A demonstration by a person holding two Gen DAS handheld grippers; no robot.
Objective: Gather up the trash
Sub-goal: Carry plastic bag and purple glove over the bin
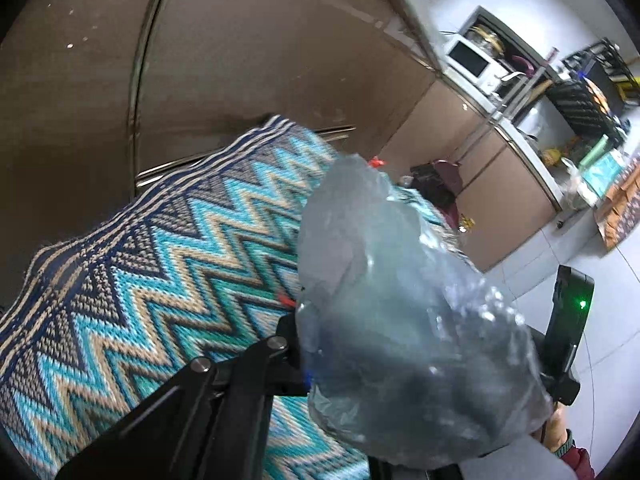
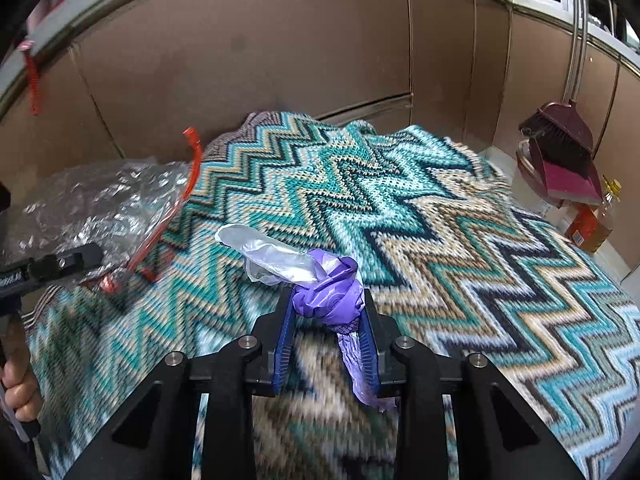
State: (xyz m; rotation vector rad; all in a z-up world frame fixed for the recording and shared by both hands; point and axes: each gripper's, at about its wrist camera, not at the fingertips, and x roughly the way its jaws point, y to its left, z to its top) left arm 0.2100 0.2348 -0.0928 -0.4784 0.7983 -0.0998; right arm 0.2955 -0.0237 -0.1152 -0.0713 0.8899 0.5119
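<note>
A clear crinkled plastic bag with a red drawstring fills the left wrist view. My left gripper is shut on its edge, and the bag hides the right finger. In the right wrist view the same bag hangs at the far left from the left gripper, its red drawstring looping upward. My right gripper is shut on a crumpled purple plastic wad, with a clear film piece sticking out to the left. A purple strip hangs down along the right finger.
A teal, tan and navy zigzag rug lies below both grippers. Brown cabinet fronts rise behind it. A maroon broom and dustpan and an oil bottle stand at the right. A hand holds the left gripper's handle.
</note>
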